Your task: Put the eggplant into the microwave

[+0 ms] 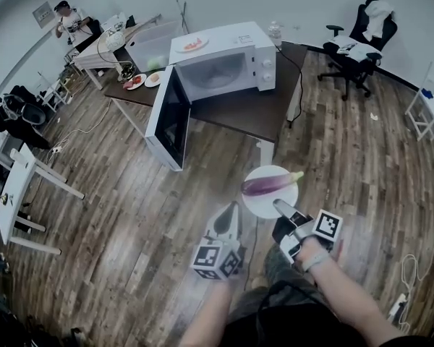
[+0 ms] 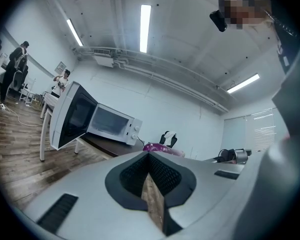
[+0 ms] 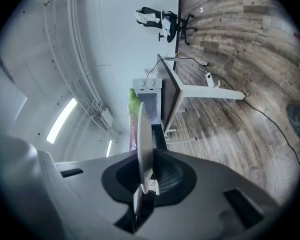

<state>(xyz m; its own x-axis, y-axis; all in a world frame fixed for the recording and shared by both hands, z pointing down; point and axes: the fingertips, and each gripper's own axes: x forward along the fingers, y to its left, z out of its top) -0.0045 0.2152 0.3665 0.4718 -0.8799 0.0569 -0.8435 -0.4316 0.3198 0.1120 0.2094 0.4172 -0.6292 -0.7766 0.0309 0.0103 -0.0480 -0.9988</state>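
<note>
A purple eggplant (image 1: 267, 185) with a green stem lies on a white plate (image 1: 270, 191), which I hold level above the wooden floor. My right gripper (image 1: 281, 207) is shut on the plate's near rim. The right gripper view shows the plate (image 3: 144, 139) edge-on between the pads, with the eggplant (image 3: 133, 124) on it. My left gripper (image 1: 233, 210) hangs just left of the plate, shut and empty; the eggplant (image 2: 157, 147) peeks over its jaws. The white microwave (image 1: 228, 63) stands on a dark table ahead, its door (image 1: 168, 121) swung wide open toward me.
The dark table (image 1: 231, 114) bears small plates of food (image 1: 136, 81); another plate (image 1: 192, 45) sits on the microwave. A black office chair (image 1: 362, 42) stands at back right, white tables (image 1: 22, 172) at left, a person (image 1: 69, 20) at far back. Cables trail on the floor.
</note>
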